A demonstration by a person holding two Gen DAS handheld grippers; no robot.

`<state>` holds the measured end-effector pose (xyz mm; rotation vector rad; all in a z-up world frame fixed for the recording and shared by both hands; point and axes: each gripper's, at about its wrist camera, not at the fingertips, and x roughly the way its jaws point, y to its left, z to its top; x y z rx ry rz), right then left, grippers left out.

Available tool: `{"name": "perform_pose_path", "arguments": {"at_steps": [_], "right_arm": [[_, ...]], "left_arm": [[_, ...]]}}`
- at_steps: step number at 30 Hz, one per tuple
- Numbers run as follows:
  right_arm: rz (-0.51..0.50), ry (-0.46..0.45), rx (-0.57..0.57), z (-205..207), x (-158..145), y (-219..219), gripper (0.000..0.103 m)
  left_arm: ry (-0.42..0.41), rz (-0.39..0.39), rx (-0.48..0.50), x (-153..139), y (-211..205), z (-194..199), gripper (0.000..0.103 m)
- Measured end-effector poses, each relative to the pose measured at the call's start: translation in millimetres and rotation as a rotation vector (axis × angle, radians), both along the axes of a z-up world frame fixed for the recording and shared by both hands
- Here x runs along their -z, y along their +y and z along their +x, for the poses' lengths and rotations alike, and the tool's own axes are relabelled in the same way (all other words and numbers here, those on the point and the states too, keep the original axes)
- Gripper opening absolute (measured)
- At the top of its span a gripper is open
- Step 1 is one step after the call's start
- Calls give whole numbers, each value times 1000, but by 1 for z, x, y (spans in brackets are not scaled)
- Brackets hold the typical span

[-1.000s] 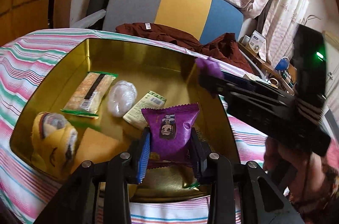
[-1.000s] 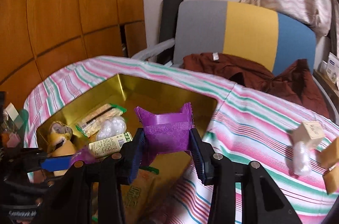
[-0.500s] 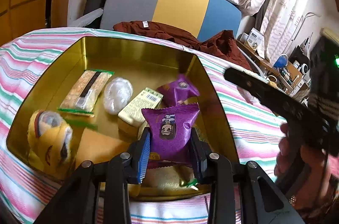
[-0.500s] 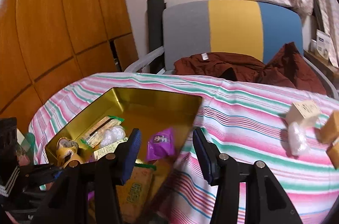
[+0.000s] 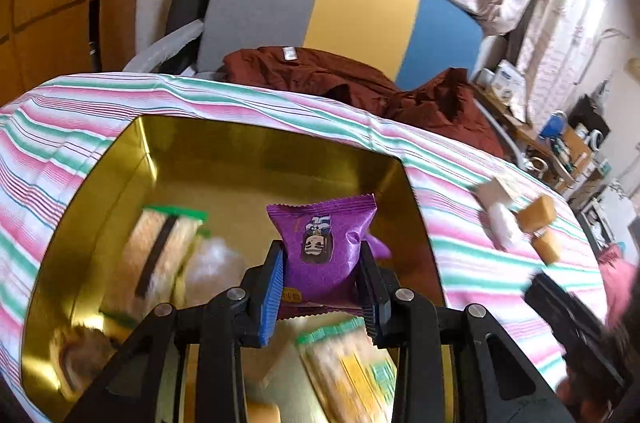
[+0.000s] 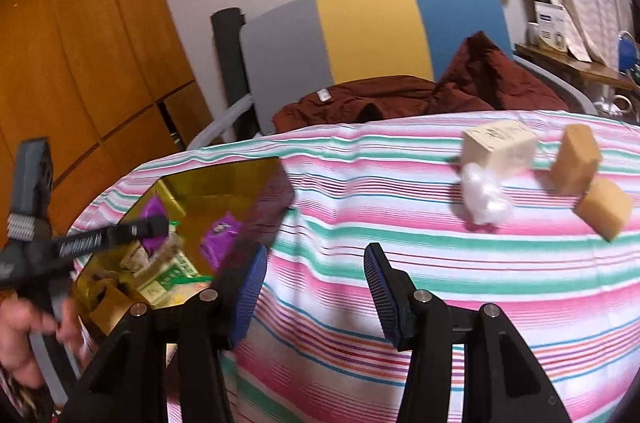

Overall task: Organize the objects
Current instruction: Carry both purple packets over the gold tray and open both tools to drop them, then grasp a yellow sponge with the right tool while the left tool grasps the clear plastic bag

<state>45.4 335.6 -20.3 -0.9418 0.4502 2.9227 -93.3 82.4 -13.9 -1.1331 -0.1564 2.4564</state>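
My left gripper [image 5: 322,287] is shut on a purple snack packet [image 5: 322,243] and holds it over the gold tin [image 5: 256,151]. In the tin lie a green-edged cracker pack [image 5: 160,251], a clear wrapped sweet [image 5: 212,263] and another cracker pack [image 5: 352,363]. My right gripper [image 6: 316,287] is open and empty over the striped cloth, right of the tin [image 6: 224,179]. A second purple packet [image 6: 218,235] lies in the tin. On the cloth lie a cream box [image 6: 498,147], a clear wrapped sweet [image 6: 484,199] and two tan blocks [image 6: 576,159].
The striped tablecloth [image 6: 440,263] covers the table. A grey, yellow and blue chair [image 5: 344,11] with a brown garment [image 5: 360,79] stands behind it. A wooden wall [image 6: 80,43] is at the left. A cluttered shelf [image 5: 560,143] is at the far right.
My right gripper let its purple packet fall into the tin, opened, and swung right over the cloth. My left gripper kept its packet and moved slightly forward over the tin.
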Motion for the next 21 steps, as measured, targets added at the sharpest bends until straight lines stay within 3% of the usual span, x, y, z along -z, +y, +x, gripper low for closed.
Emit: {"name": "perform_pose_path", "arguments": {"at_steps": [3,5,6,10,14,21], "right_arm": [[-9,-10,33,9,3,15,51],[-18,-15,60,17,6,26,51],[-22,-17,71,20,7,31,51],[-31,-17,127,36,11,55,51],[-22,-34,173,47,16,77,51],[-30,-72,267,68,27,121,51]], "left_arm": [[-13,-25,-55,0,3,-18,39],[-24,-28,-80,1,3,-25,59],[-21,-28,-96,1,3,-25,64],[2,4,-129,-5,2,-14,73],[74,-12,-71,-15,23,15,90],[121,-24,128,-18,78,64,98]]}}
